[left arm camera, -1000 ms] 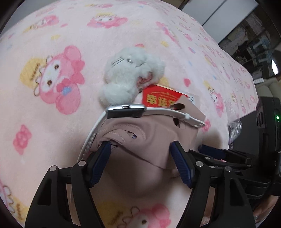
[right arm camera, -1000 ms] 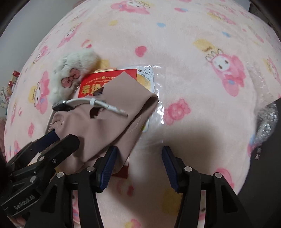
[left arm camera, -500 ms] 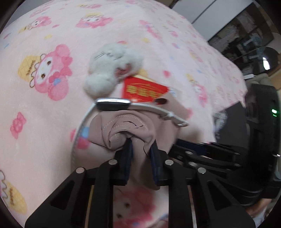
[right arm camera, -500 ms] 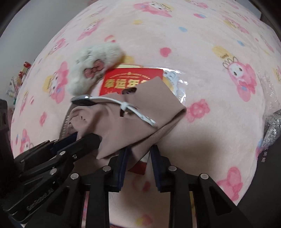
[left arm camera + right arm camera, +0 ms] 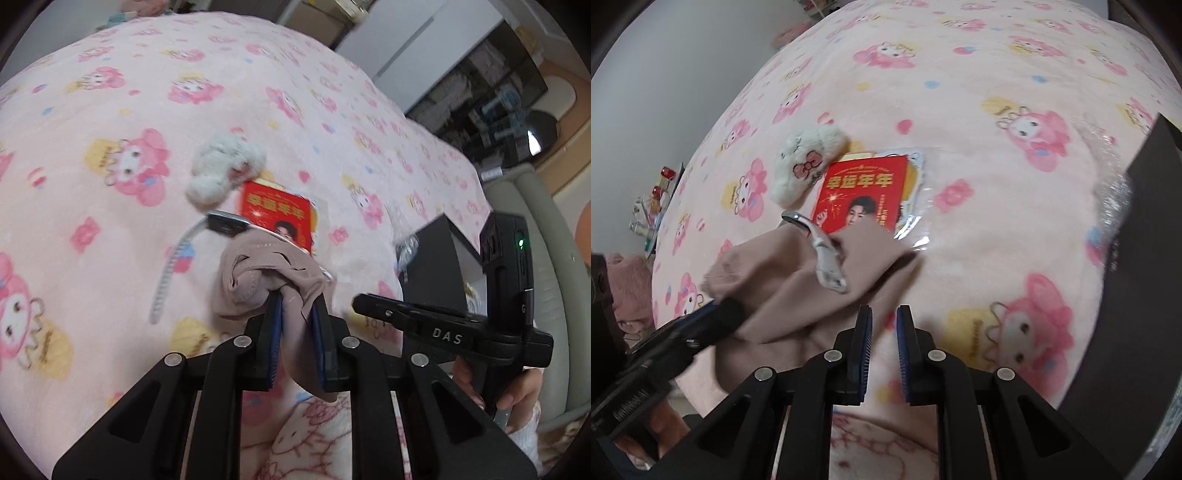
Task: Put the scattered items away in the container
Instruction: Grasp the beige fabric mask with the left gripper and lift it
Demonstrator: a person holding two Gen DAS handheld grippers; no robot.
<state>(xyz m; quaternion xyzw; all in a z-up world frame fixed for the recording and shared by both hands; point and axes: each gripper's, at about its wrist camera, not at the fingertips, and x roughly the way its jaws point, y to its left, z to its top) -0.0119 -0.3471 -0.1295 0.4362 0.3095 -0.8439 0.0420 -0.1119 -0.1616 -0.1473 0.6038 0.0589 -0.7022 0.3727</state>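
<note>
Pink cartoon-print blanket (image 5: pixel 110 206) over whole work surface; shelves and pale cupboard doors in bkgd, blurred.

L gripper (image 5: pixel 297 332): pads clamped on beige cloth (image 5: pixel 255 269), jaws just been closing, narrow gap filled w/ fabric. Cloth bunched into a wad just ahead of tips, tail hanging down between fingers. Seen from R cam as dark blurred tip (image 5: pixel 720 312) at cloth's left end, cloth (image 5: pixel 798 280) stretched from there toward R fingers.

R gripper (image 5: pixel 884 332): jaws just been closing, only a thin slit left, blanket showing through slit, nothing seen between pads. Cloth edge just beside left finger; contact there not clear. From L cam, R gripper (image 5: pixel 360 302) sits right of L tips, near cloth's right end, motion-blurred.

Watch (image 5: pixel 827 266): pale strap draped across cloth, ahead-left of R tips; metal case (image 5: pixel 796 218) past cloth's far edge. From L cam, case (image 5: pixel 225 223) just beyond wad, other strap trailing on blanket to left.

Red card (image 5: pixel 864 192): ahead of both grippers, near end hidden behind cloth, lying on clear plastic sleeve (image 5: pixel 916 221). White plush (image 5: pixel 809 162): farther ahead, left of card, touching its corner.

Black box (image 5: pixel 1145 229): well right of R gripper, at blanket edge, crinkled clear wrap (image 5: pixel 1115 192) against it. Inside of box not visible.
</note>
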